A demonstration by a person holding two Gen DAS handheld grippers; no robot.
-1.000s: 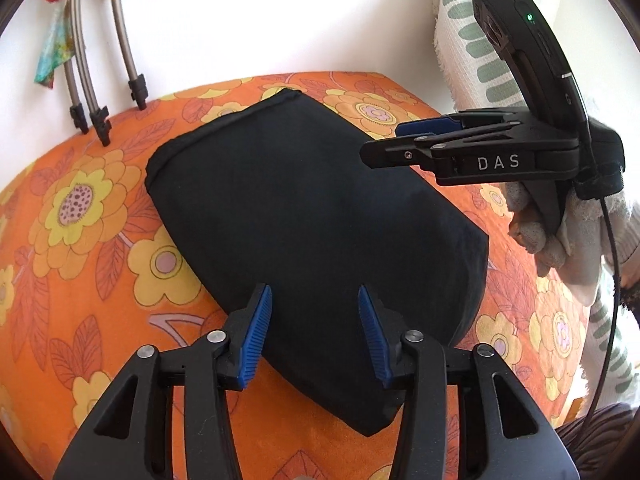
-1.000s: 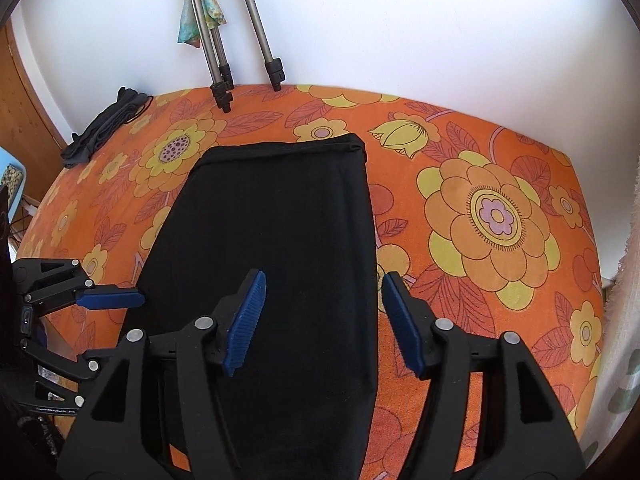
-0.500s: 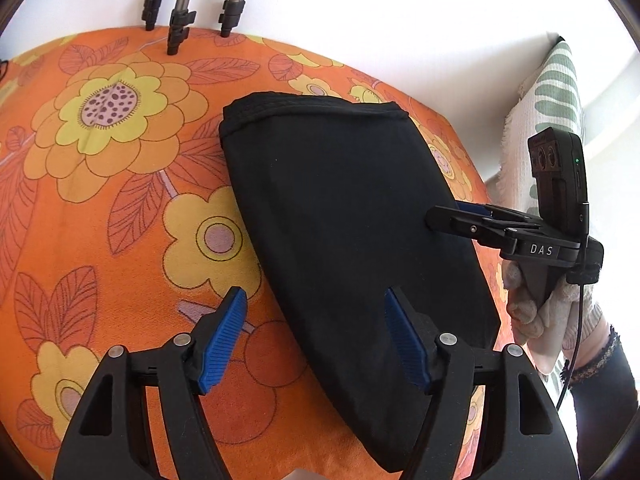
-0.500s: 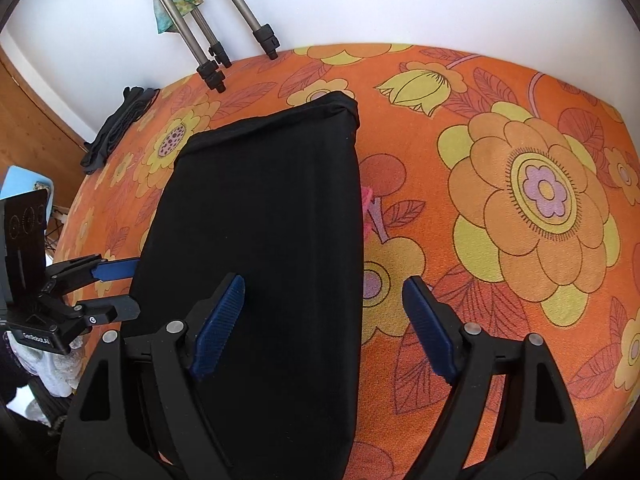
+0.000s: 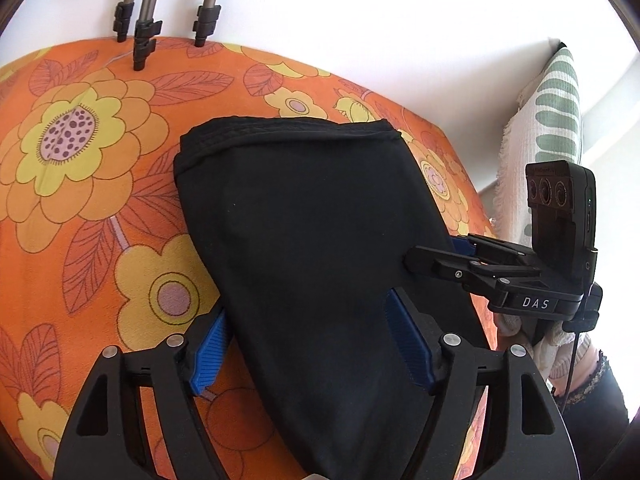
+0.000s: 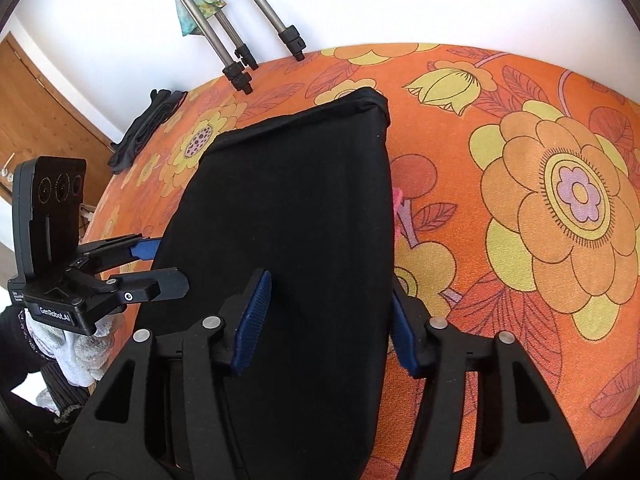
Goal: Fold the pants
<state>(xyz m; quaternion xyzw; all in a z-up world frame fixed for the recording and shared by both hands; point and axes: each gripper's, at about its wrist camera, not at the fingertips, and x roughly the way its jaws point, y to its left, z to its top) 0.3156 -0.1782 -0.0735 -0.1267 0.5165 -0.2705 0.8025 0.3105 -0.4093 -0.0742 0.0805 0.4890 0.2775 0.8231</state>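
Black pants (image 5: 316,232) lie folded into a long flat stack on the orange flowered bed cover (image 5: 80,200). My left gripper (image 5: 308,348) is low over their near end. Its jaws straddle the stack's left edge, one blue pad (image 5: 210,352) beside the cloth and the other on top. In the right wrist view the pants (image 6: 296,208) fill the middle. My right gripper (image 6: 326,326) straddles their right edge, and its jaws are closing with the cloth between them but no visible pinch. Each view also shows the other gripper, the right gripper (image 5: 434,250) and the left gripper (image 6: 168,264).
Tripod legs (image 6: 240,68) stand on the far side of the bed by the white wall. A dark bundle of cloth (image 6: 148,128) lies at the bed's far left edge. A green-and-white textile (image 5: 556,120) hangs at the right. A wooden door (image 6: 40,120) is far left.
Both grippers have come down and closer to the near end of the pants. The left slid to the left edge and widened. The right widened, then narrowed over the right edge.
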